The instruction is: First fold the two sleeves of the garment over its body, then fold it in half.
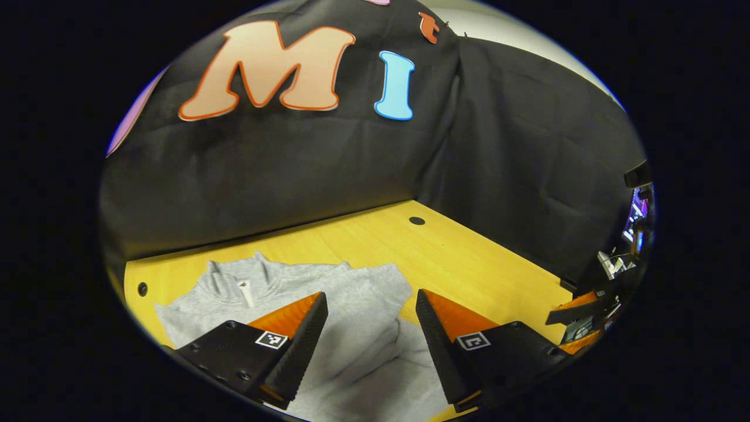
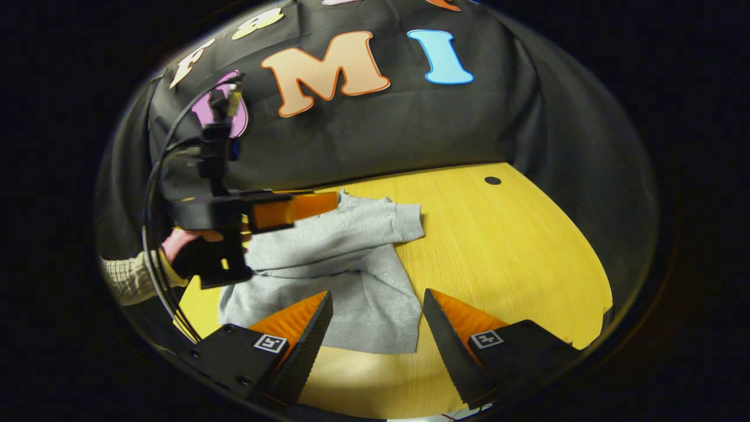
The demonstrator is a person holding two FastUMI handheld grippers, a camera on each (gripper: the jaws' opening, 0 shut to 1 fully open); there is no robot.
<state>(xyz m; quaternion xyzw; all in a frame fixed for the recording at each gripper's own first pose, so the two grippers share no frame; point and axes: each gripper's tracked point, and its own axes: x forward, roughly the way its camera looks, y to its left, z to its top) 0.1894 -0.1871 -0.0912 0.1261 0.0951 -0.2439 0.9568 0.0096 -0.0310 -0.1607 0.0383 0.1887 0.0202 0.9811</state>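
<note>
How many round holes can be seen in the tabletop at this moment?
2. One hole sits near the table's far corner, beyond the grey garment; another is at the far edge left of the collar. The garment may hide more.

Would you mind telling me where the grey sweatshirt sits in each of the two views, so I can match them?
Left gripper view: the grey sweatshirt lies at lower centre, collar toward the wall, running down between the claw's fingers.
Right gripper view: it lies centre-left, ahead of the claw's fingers, one sleeve folded across its body.
Shared landmark: the dark round hole in the yellow table.
</note>
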